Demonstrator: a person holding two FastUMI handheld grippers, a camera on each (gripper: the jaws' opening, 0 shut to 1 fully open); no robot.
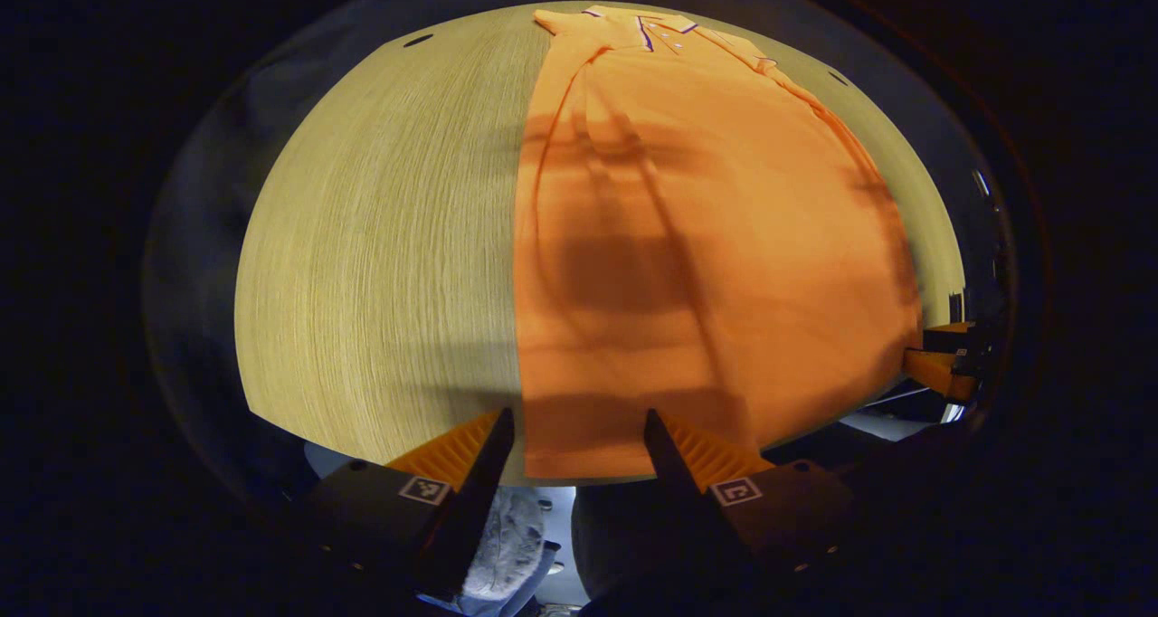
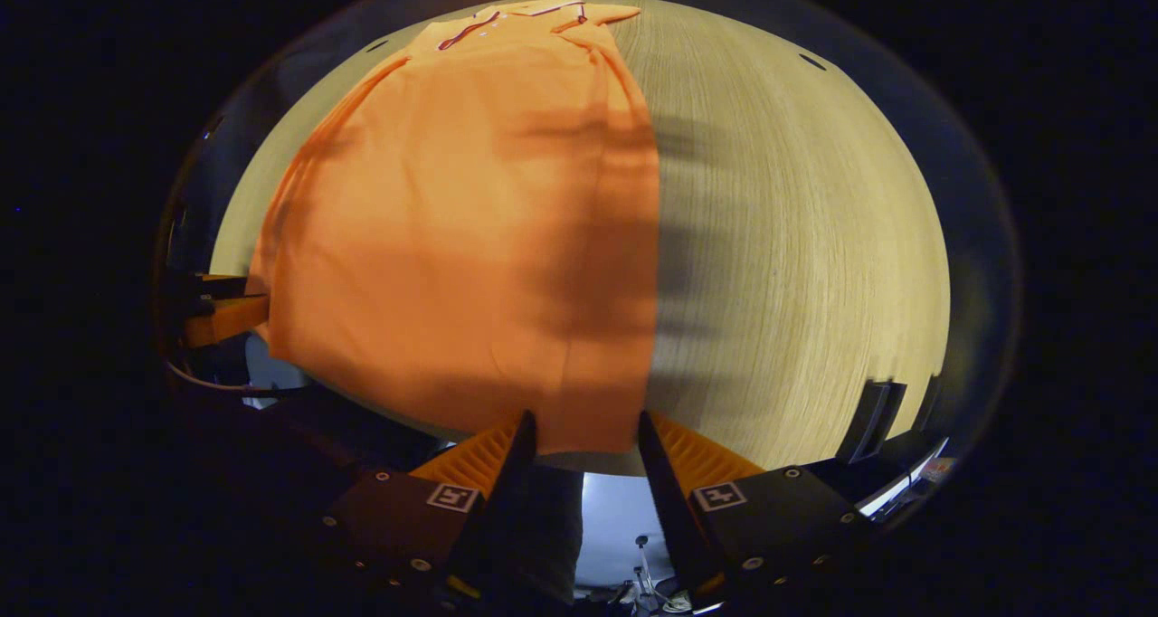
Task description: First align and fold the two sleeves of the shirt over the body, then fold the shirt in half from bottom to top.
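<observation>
Shirt [image 1: 715, 237], orange, lies flat on a pale wood-grain table [image 1: 380, 237]. Collar [image 1: 651, 29] sits at the top of the left gripper view, hem at the bottom, near the table's front edge. Sleeves look already folded in over the body: the shirt's left side in that view runs as one straight edge from collar to hem, with a long crease just inside it. Dark trim shows on the collar and placket.

Left gripper [image 1: 579, 436] at the bottom centre of the left gripper view. Fingers spread apart, open, one on each side of the hem's left corner. The corner lies in the gap between them; cannot tell whether either finger touches the cloth. Nothing clamped.

Right gripper [image 2: 586, 436] at the bottom centre of the right gripper view, fingers likewise spread and open, straddling the hem's right corner. Here the shirt fills the left and middle of the frame, collar at upper centre, bare table to the right.

The other gripper shows at the frame edge in each view: at the right edge of the left gripper view, at the left edge of the right gripper view, level with the hem.

Broad shadows cross the shirt and table in both views. Floor shows below the table edge, between the fingers.
</observation>
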